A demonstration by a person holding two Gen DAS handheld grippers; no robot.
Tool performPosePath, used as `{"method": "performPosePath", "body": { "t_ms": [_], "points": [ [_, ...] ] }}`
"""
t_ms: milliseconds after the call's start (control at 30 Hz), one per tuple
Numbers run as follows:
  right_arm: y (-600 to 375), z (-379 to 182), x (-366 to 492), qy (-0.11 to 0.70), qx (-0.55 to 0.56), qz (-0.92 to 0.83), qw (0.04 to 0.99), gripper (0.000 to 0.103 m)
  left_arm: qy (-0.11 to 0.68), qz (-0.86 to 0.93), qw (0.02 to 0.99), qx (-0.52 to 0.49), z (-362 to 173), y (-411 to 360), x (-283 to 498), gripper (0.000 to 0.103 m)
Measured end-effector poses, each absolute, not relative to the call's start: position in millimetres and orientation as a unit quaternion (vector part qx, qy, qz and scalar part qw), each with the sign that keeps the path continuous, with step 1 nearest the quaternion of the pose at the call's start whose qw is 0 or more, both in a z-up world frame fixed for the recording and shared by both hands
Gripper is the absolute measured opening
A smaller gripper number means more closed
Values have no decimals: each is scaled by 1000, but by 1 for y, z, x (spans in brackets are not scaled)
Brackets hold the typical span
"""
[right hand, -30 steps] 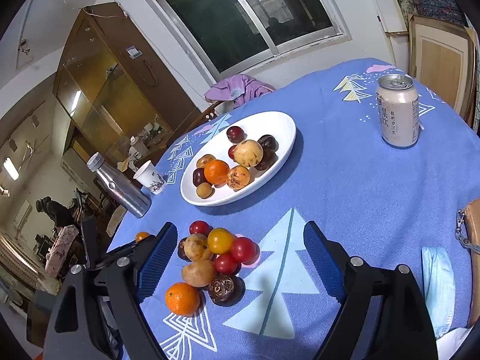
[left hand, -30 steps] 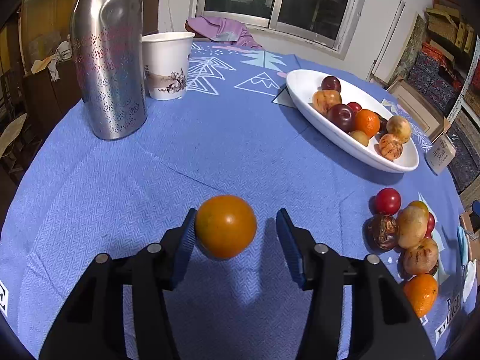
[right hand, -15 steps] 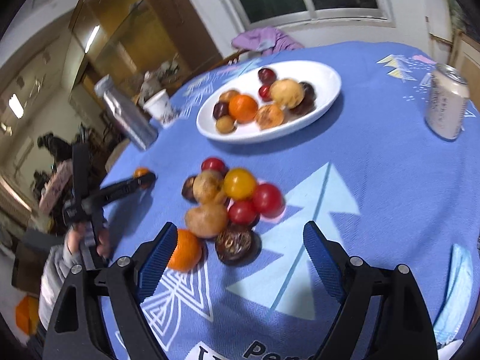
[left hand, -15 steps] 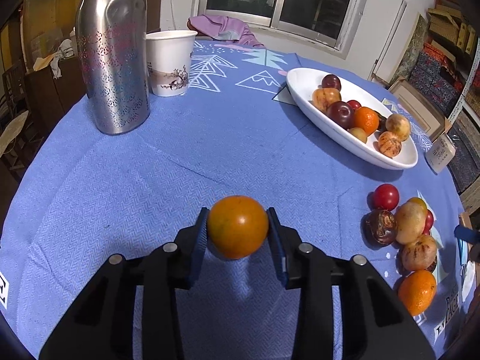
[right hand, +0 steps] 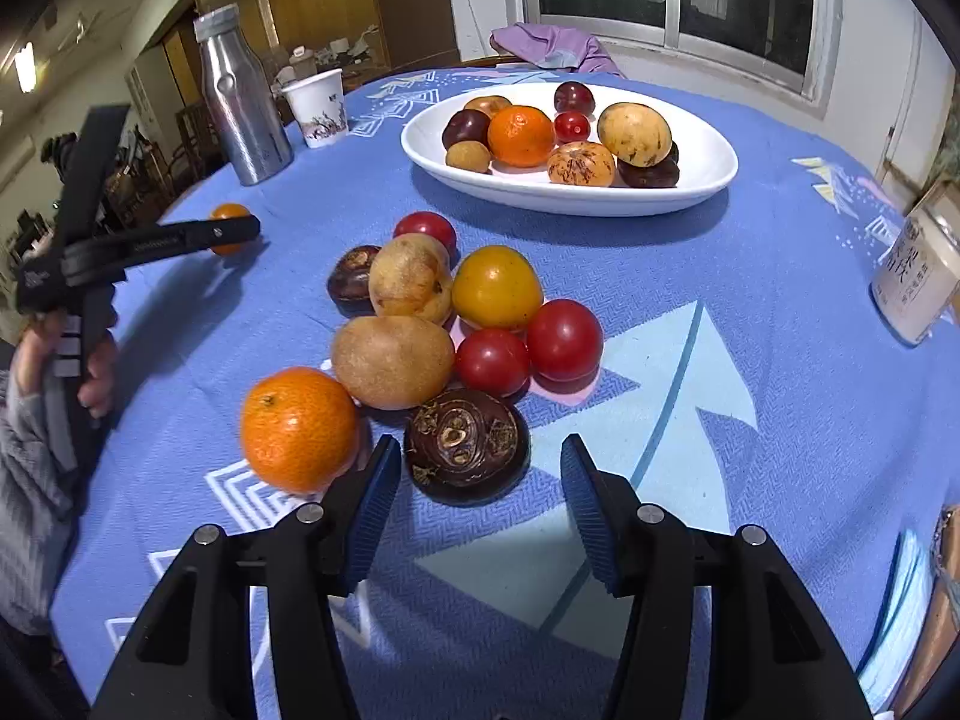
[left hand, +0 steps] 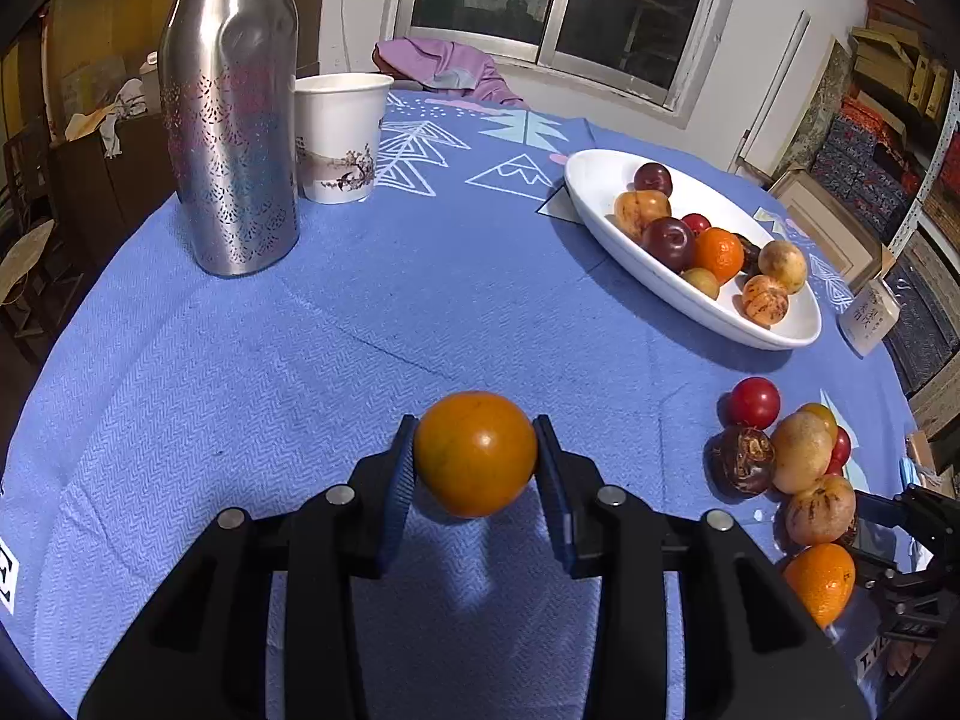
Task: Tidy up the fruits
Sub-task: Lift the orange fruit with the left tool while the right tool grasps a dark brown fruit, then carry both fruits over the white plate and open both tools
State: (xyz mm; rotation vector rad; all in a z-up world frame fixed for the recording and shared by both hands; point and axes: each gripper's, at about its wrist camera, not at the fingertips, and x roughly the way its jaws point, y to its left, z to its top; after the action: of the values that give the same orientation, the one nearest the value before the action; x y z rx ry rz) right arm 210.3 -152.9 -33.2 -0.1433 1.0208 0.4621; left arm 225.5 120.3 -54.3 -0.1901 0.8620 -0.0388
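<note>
My left gripper is shut on an orange tomato, just above the blue tablecloth. It also shows in the right wrist view at the left. My right gripper is open, its jaws low on either side of a dark brown round fruit at the near edge of a pile of fruits. A tangerine lies just left of it. A white oval bowl with several fruits stands beyond the pile; it also shows in the left wrist view.
A steel bottle and a paper cup stand at the far left. A drink can stands at the right edge. A folded blue mask lies near the right front edge.
My left gripper closed on the orange tomato and lifted it slightly. My right gripper dropped toward the fruit pile and narrowed around the dark brown fruit.
</note>
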Motion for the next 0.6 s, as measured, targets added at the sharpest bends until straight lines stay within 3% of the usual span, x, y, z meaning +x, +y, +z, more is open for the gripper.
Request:
{"method": "performPosePath", "body": {
  "t_ms": [167, 400, 600],
  "points": [
    [-141, -36, 207, 465, -97, 210, 855, 45, 421, -22, 902, -88, -56, 118, 226, 37],
    [-152, -23, 208, 459, -72, 215, 859, 44, 428, -23, 899, -89, -61, 118, 227, 37],
    [-188, 3, 212, 428, 3, 206, 880, 44, 383, -40, 919, -83, -34, 106, 208, 37]
  ]
}}
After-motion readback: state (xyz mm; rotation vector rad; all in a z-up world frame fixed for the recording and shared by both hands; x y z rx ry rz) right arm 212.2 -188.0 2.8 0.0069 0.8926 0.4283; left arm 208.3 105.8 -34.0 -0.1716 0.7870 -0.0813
